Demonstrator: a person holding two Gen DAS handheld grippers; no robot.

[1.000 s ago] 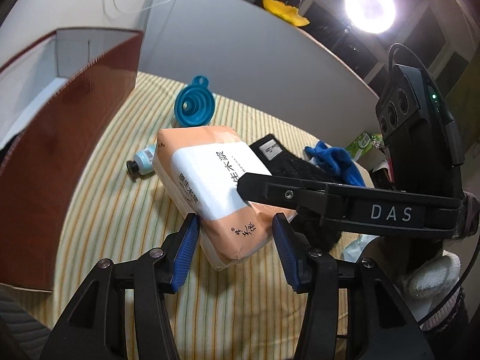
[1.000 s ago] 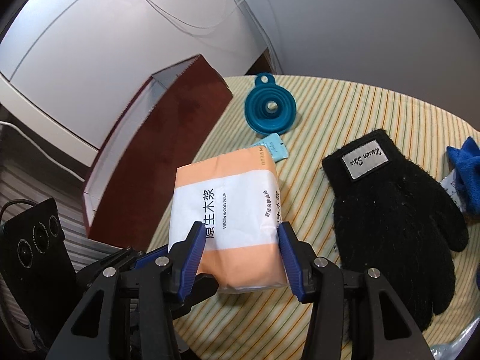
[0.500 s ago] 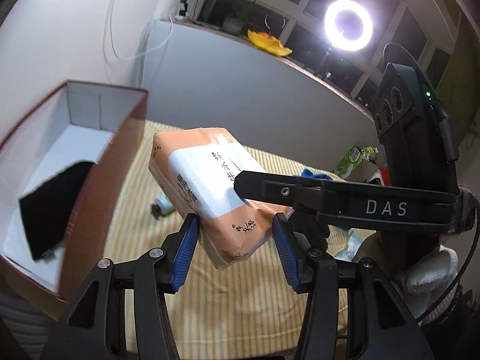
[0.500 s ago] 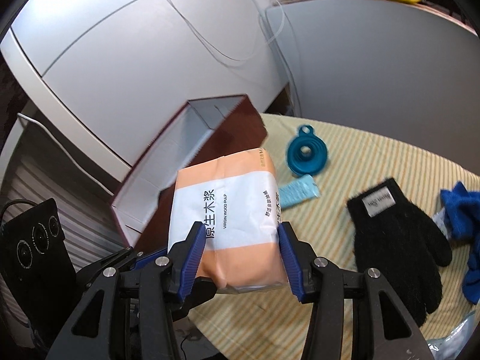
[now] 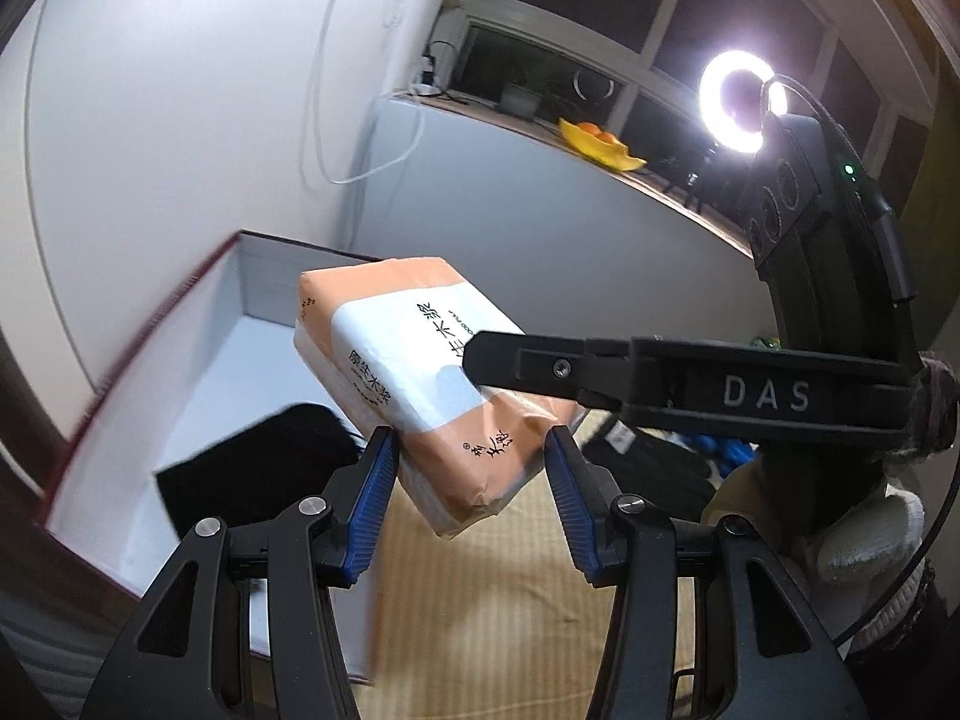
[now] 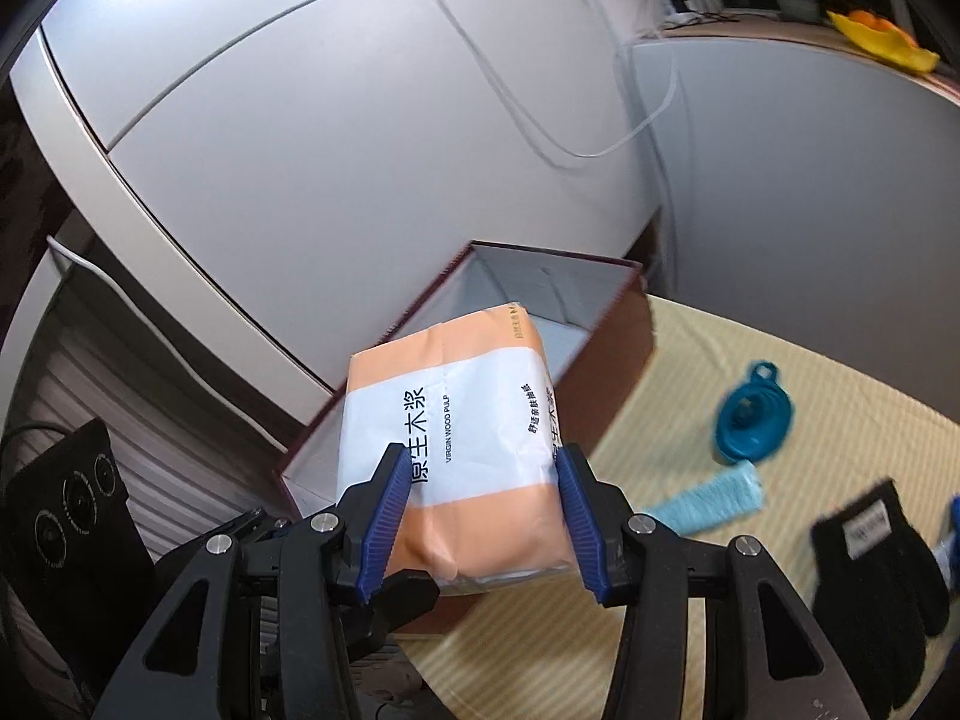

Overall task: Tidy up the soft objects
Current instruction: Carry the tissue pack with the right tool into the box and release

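An orange and white tissue pack point(image 5: 420, 378) is held in the air between both grippers, also seen in the right wrist view point(image 6: 462, 450). My left gripper point(image 5: 471, 480) is shut on one end of it. My right gripper point(image 6: 480, 501) is shut on its sides. The pack hangs over the near edge of a dark red box with a white inside point(image 5: 198, 360), which shows behind it in the right wrist view point(image 6: 618, 348). A black soft item point(image 5: 264, 474) lies inside the box. A black glove point(image 6: 882, 558) lies on the striped tablecloth at the right.
A teal funnel point(image 6: 753, 414) and a light blue tube point(image 6: 708, 498) lie on the striped cloth point(image 6: 780, 372) right of the box. A blue cloth point(image 5: 729, 453) lies by the glove. White walls stand behind the box. A ring light point(image 5: 735, 102) shines at the window.
Both grippers have lifted the tissue pack off the cloth and carried it left, up over the box. The box interior and the black item in it now show.
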